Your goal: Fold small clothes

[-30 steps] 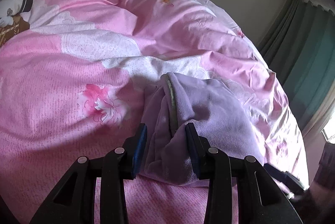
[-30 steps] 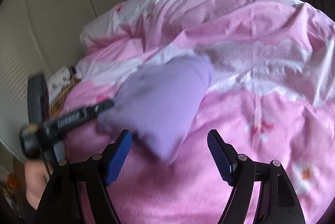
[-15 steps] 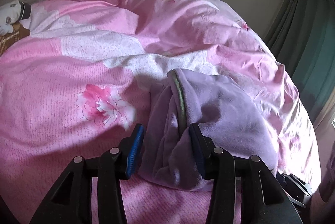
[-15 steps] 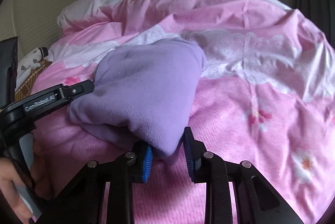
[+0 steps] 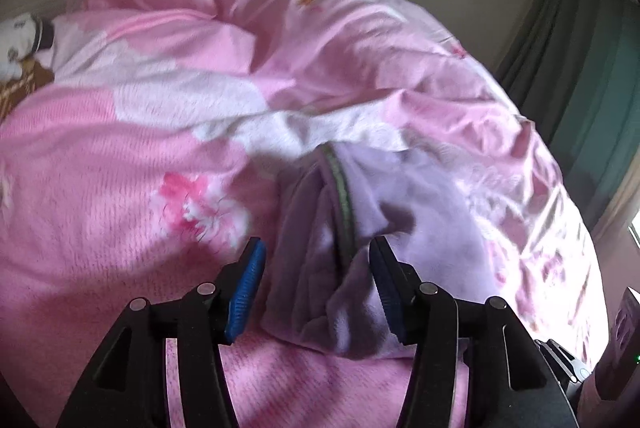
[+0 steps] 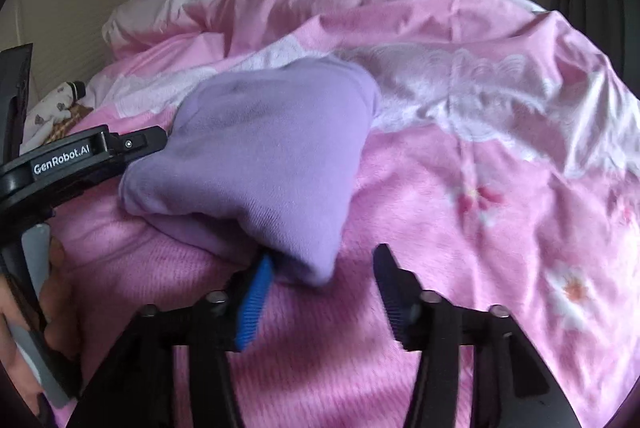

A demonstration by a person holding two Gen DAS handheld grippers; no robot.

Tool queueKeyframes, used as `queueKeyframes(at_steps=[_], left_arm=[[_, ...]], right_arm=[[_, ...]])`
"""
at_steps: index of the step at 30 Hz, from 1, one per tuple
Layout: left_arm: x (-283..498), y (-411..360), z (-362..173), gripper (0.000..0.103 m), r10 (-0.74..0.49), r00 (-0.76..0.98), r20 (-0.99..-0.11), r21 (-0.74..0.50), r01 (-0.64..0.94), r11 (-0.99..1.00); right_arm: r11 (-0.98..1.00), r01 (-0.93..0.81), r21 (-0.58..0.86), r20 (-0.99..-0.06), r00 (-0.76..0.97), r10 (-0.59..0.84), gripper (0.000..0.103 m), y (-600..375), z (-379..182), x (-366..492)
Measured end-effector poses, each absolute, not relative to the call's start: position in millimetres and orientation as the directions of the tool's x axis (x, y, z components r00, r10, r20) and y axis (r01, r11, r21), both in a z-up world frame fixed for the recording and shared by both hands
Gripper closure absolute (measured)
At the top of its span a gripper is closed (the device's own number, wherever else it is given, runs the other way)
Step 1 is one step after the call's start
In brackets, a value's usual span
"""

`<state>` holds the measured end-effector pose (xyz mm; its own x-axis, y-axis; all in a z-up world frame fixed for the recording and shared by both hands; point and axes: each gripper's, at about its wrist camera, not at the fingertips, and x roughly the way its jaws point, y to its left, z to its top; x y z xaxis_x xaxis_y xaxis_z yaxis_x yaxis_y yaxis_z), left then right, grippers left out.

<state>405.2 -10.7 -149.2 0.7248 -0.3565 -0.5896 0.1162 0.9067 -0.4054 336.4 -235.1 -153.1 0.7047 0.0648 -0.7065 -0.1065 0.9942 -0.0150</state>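
Both tongs are opening around a folded lilac garment (image 6: 260, 156) lying on a pink floral bed quilt (image 6: 480, 228). Left tongs (image 5: 316, 282) straddle its bunched edge; a corner sits between the right tongs (image 6: 320, 292), touching the left pad.

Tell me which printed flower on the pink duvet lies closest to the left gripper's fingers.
The big deep-pink bloom, just up-left of the left gripper. The duvet's other flowers are small, faint and far off near its upper folds.

The left gripper (image 5: 318, 288) jaws are opening around the lilac garment (image 5: 400, 212) on the pink quilt (image 5: 120, 168).
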Motion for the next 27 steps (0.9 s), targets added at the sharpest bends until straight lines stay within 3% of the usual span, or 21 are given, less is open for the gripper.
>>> queueKeyframes(at_steps=[4, 7, 14, 17, 21, 25, 27], left_arm=[[410, -16, -130, 0.047, -0.391, 0.71, -0.586, -0.391, 0.175, 0.903], [430, -15, -125, 0.047, -0.476, 0.661, -0.58, -0.45, 0.228, 0.864], [504, -23, -128, 0.051, -0.522, 0.522, -0.675, -0.426, 0.302, 0.853], [524, -29, -135, 0.059, -0.532, 0.468, -0.705, -0.417, 0.333, 0.846], [539, -31, -147, 0.063, -0.526, 0.411, -0.745, -0.418, 0.327, 0.847], [542, -31, -147, 0.081, -0.533, 0.409, -0.741, -0.422, 0.334, 0.843], [543, -33, -141, 0.084, -0.529, 0.423, -0.736, -0.406, 0.349, 0.845]], right_arm=[[0.991, -0.131, 0.025, -0.672, 0.731, 0.114, 0.048, -247, -131, 321], [0.99, -0.13, 0.045, -0.652, 0.748, 0.128, 0.043, -256, -116, 324], [0.983, -0.133, 0.125, -0.63, 0.755, 0.182, 0.043, -259, -101, 356], [0.982, -0.113, 0.151, -0.626, 0.758, 0.184, 0.043, -259, -107, 365], [0.98, -0.042, 0.195, -0.633, 0.758, 0.158, 0.043, -266, -115, 381], [0.976, -0.014, 0.218, -0.646, 0.748, 0.155, 0.043, -272, -121, 393], [0.975, -0.014, 0.223, -0.644, 0.748, 0.158, 0.043, -273, -122, 395]])
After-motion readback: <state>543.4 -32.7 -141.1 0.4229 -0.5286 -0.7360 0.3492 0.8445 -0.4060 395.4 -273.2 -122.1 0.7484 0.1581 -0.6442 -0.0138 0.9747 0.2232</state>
